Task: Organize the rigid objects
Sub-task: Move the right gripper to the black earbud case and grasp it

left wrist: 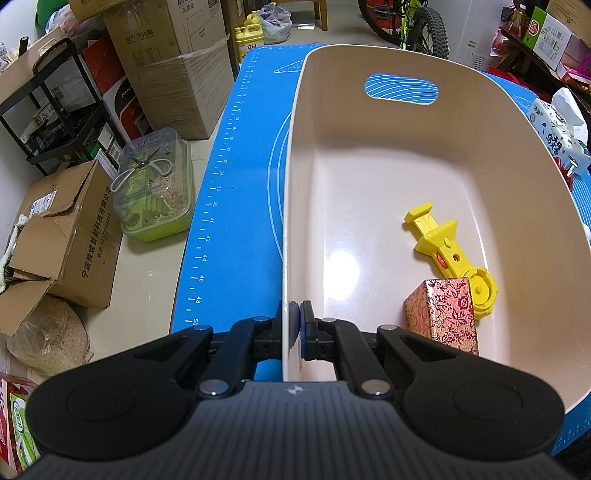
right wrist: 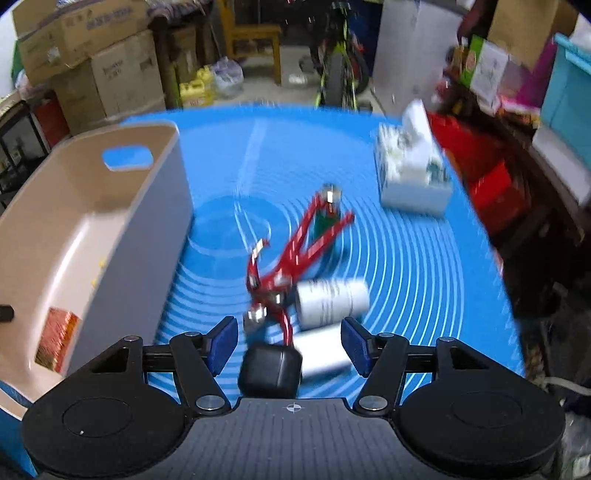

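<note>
A cream plastic bin (left wrist: 369,147) stands on the blue mat (left wrist: 236,166). My left gripper (left wrist: 298,325) is shut on the bin's near left rim. Inside lie a yellow toy (left wrist: 447,251) and a red floral box (left wrist: 443,314). My right gripper (right wrist: 288,345) is open above the mat, with a black case (right wrist: 269,373) and a white cylinder (right wrist: 321,358) between its fingers. A second white cylinder (right wrist: 332,299), a red tool (right wrist: 295,254) and a small green item (right wrist: 325,218) lie beyond. The bin (right wrist: 110,221) stands to its left. The right view is blurred.
A tissue pack (right wrist: 410,173) sits at the mat's far right, also in the left wrist view (left wrist: 557,129). Cardboard boxes (left wrist: 166,62), a green-lidded container (left wrist: 155,188) and a black rack (left wrist: 55,103) stand on the floor to the left. A bicycle (left wrist: 413,26) stands behind.
</note>
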`<state>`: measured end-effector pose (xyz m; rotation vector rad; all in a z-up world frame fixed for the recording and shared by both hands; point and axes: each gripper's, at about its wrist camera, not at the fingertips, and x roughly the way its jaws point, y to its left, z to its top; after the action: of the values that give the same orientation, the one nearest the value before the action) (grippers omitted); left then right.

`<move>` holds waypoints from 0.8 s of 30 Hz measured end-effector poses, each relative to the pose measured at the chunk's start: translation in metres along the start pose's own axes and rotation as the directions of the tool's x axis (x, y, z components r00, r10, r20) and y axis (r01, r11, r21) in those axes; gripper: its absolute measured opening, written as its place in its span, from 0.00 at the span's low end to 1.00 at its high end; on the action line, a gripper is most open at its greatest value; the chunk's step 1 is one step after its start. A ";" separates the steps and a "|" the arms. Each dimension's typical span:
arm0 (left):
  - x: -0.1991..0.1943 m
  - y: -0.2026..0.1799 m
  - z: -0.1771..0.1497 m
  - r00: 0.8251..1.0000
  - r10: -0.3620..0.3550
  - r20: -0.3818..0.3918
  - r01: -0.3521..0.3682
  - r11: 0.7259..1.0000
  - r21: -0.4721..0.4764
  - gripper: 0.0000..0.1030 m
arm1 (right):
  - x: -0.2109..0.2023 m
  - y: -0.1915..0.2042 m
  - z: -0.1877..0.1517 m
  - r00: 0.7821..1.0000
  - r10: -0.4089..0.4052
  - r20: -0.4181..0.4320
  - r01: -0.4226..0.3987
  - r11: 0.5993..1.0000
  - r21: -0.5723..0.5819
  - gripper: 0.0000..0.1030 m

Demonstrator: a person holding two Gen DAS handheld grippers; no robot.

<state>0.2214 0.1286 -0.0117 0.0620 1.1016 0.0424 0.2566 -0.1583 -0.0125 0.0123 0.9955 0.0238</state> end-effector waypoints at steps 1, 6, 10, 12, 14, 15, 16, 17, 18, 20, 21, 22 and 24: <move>0.000 0.000 0.000 1.000 0.001 0.000 -0.001 1.000 0.000 0.07 | 0.006 -0.001 -0.002 1.000 0.007 -0.024 -0.007 1.000 0.011 0.67; 0.000 0.000 0.000 1.000 0.000 0.000 0.000 1.000 0.000 0.07 | 0.024 0.007 -0.011 0.996 0.007 -0.091 -0.005 1.000 0.019 0.67; 0.000 0.000 0.000 1.000 0.000 0.000 0.000 1.000 0.001 0.07 | 0.037 0.015 -0.014 0.993 -0.004 -0.115 0.004 1.000 0.003 0.63; 0.000 0.001 0.000 1.000 -0.001 -0.001 0.001 1.000 0.001 0.07 | 0.039 0.020 -0.013 0.992 -0.009 -0.123 0.008 1.000 -0.009 0.60; -0.001 0.000 0.000 1.000 -0.001 -0.001 0.001 1.000 -0.001 0.07 | 0.041 0.024 -0.013 0.993 -0.029 -0.117 0.025 0.999 -0.034 0.58; -0.001 0.000 0.000 1.000 -0.001 -0.001 0.001 1.000 -0.002 0.07 | 0.041 0.026 -0.012 0.993 -0.035 -0.112 0.030 0.999 -0.043 0.57; -0.001 0.000 0.000 1.000 0.000 -0.001 0.000 1.000 -0.001 0.07 | 0.040 0.026 -0.012 0.994 -0.036 -0.107 0.031 0.998 -0.045 0.56; -0.001 0.001 0.000 1.000 -0.001 -0.001 0.001 1.000 -0.001 0.07 | 0.041 0.027 -0.011 0.994 -0.040 -0.102 0.035 0.998 -0.048 0.55; -0.001 0.001 0.000 1.000 -0.001 -0.001 0.001 1.000 -0.001 0.07 | 0.041 0.027 -0.011 0.994 -0.045 -0.097 0.040 0.998 -0.054 0.49; -0.001 0.001 0.000 1.000 -0.004 -0.002 0.004 1.000 -0.005 0.07 | 0.040 0.029 -0.011 0.995 -0.049 -0.092 0.043 0.997 -0.065 0.48; -0.002 0.002 0.000 1.000 -0.006 -0.003 0.006 1.000 -0.007 0.07 | 0.040 0.029 -0.012 0.995 -0.053 -0.089 0.047 0.996 -0.070 0.48; -0.002 0.002 0.000 1.000 -0.006 -0.003 0.006 1.000 -0.007 0.07 | 0.040 0.030 -0.013 0.995 -0.057 -0.087 0.050 0.996 -0.076 0.48; -0.002 0.002 0.000 1.000 -0.005 -0.003 0.005 1.000 -0.005 0.07 | 0.039 0.031 -0.013 0.995 -0.059 -0.082 0.052 0.995 -0.083 0.48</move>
<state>0.2207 0.1304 -0.0097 0.0543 1.1043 0.0410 0.2661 -0.1262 -0.0516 -0.0912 1.0782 0.0136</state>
